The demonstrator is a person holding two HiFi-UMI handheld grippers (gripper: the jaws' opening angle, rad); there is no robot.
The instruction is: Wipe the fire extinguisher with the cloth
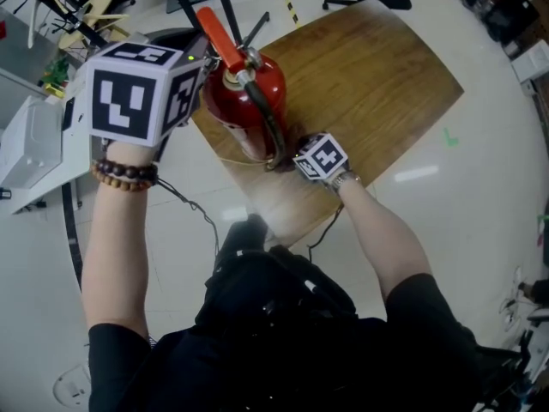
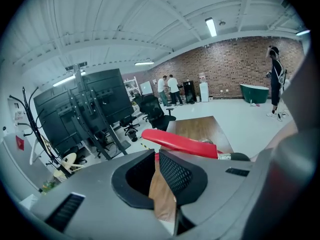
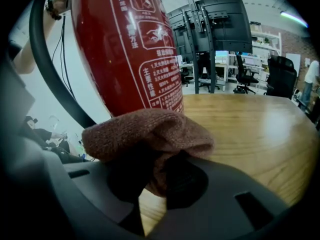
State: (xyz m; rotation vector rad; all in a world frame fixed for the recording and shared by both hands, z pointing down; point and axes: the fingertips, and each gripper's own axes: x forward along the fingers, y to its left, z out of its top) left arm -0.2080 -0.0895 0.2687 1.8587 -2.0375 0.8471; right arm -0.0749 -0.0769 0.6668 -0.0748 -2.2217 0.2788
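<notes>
Tipping is the biggest risk. The tabletop carries the extinguisher upright but close to its near-left edge, with open floor just beyond. A sideways shove low on the red body could walk the base toward that edge or rock it over. I judge this likelier because the left gripper does not clearly steady it. Its fingers are pressed almost together with nothing that I can make out between them, the tips just under the red lever at the top. If those tips bear down on the lever while bracing, the extinguisher could discharge; no view shows whether a pin is in. The black hose runs down the side facing the person and curls at the base, right beside the right gripper, so a stroke round the body could catch it and drag the extinguisher along. The right fingers pinch the cloth, a brownish wad bunched over the tips that seems to touch the body near its foot. A bunched hold like this could slip out under rubbing, or let bare fingers scrape the printed label. Little of the cloth faces the metal, so some strokes may miss.
</notes>
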